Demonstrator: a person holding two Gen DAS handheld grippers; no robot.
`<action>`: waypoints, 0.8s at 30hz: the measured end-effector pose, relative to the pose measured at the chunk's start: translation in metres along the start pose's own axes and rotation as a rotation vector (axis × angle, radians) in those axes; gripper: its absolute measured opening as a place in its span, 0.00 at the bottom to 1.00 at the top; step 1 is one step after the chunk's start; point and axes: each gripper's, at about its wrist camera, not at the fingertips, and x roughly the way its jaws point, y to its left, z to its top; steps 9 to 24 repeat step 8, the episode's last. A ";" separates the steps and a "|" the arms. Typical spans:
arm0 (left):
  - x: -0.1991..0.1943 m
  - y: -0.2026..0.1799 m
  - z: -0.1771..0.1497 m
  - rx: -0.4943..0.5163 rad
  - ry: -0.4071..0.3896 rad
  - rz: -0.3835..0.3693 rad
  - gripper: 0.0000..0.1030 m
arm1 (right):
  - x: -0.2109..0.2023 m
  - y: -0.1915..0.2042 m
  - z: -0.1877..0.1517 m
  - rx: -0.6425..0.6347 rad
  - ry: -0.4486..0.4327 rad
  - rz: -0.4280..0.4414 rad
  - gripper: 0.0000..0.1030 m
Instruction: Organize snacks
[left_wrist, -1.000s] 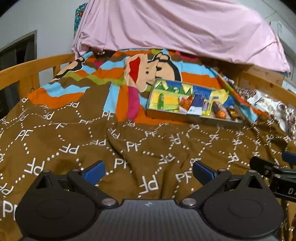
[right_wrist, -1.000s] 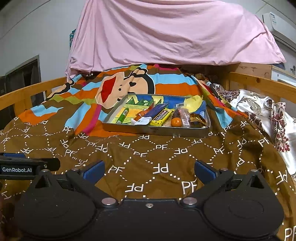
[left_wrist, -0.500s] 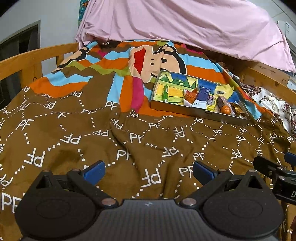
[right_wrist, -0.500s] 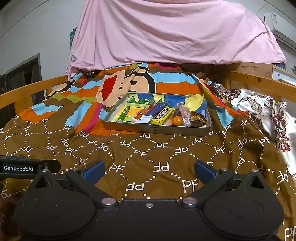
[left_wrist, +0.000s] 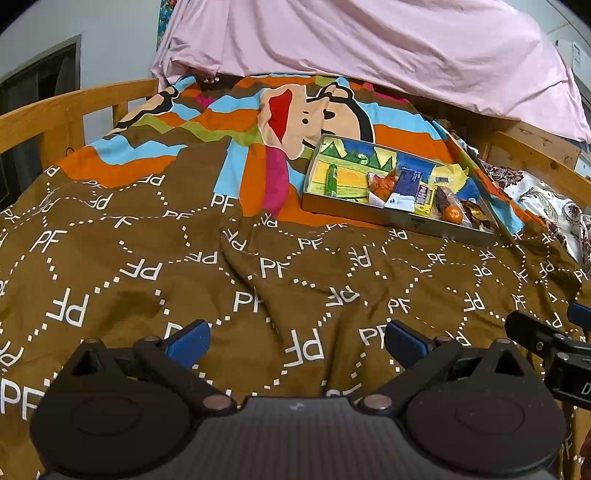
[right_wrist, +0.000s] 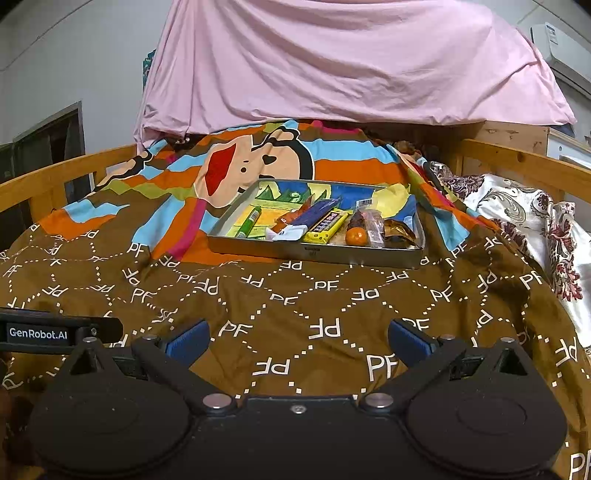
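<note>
Snacks (right_wrist: 325, 225) — wrapped bars, a green tube, an orange sweet — lie jumbled in a shallow metal tray (right_wrist: 314, 254).

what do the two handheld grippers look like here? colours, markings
Both look identical: black body with two round discs, silver pivot screws, angled black linkages and blue ribbed finger pads. Left gripper; right gripper. The left one's side carries a white "GenRobot.AI" label. No cables or sleeves visible.

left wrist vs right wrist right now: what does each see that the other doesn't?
Left wrist only: the right claw at its right edge.
Right wrist only: the left claw's GenRobot.AI label at its left edge, and the air conditioner top right.
Both: the snack tray on the brown PF blanket, the orange ball inside, and the pink sheet behind.
</note>
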 end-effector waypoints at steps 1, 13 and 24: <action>0.000 0.000 0.000 0.000 0.001 -0.001 0.99 | 0.000 0.000 0.000 -0.001 0.001 0.000 0.99; 0.000 0.001 -0.001 -0.004 0.006 -0.002 0.99 | -0.001 0.000 -0.001 0.003 0.005 -0.001 0.99; 0.000 0.001 -0.001 -0.004 0.006 -0.002 0.99 | -0.001 0.000 -0.001 0.003 0.005 -0.001 0.99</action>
